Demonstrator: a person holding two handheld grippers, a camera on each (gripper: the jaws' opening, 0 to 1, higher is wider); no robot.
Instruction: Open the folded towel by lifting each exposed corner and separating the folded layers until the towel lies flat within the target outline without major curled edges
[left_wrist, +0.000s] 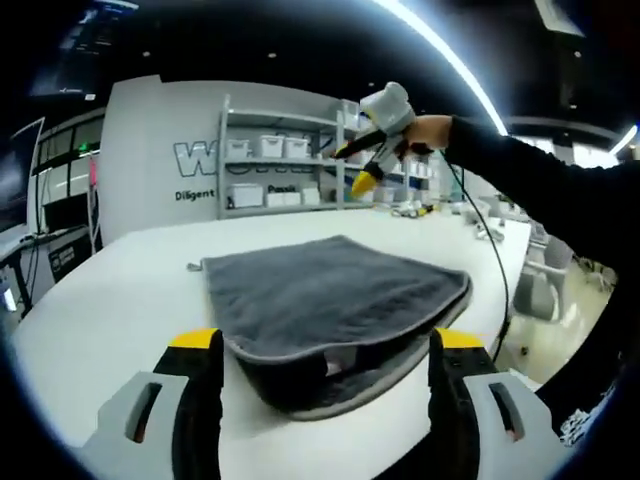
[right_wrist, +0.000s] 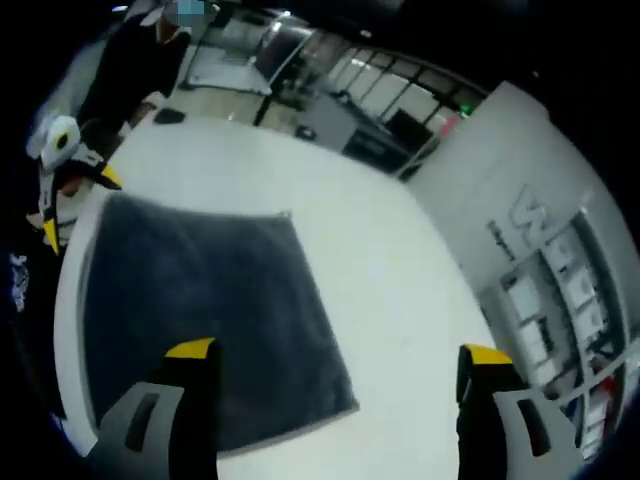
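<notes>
Left gripper view, worktop: your white worktop (left_wrist: 110, 300) carries the folded grey towel (left_wrist: 330, 300), which lies flat between and just beyond your jaws.
Left gripper view, towel edge: the near edge shows stacked layers with a paler hem; a small tab sticks out at the far left corner.
Left gripper view, left hand-held gripper (left_wrist: 330, 375): your yellow-tipped jaws stand spread wide, holding nothing, either side of the towel's near edge.
Left gripper view, right hand-held gripper (left_wrist: 372, 165): you hold it raised above the far side of the worktop; its jaws look close together, though you cannot tell for sure.
Left gripper view, room: a white wall with lettering, a shelf rack (left_wrist: 280, 160) of white bins, ceiling light strips.
Right gripper view, worktop: the towel (right_wrist: 200, 300) lies at the left of the white surface (right_wrist: 380, 300).
Right gripper view, right hand-held gripper (right_wrist: 335, 375): jaws spread wide, empty.
Right gripper view, left hand-held gripper (right_wrist: 65, 185): at the towel's far left edge.
Right gripper view, room: dark windows and shelving at right.
</notes>
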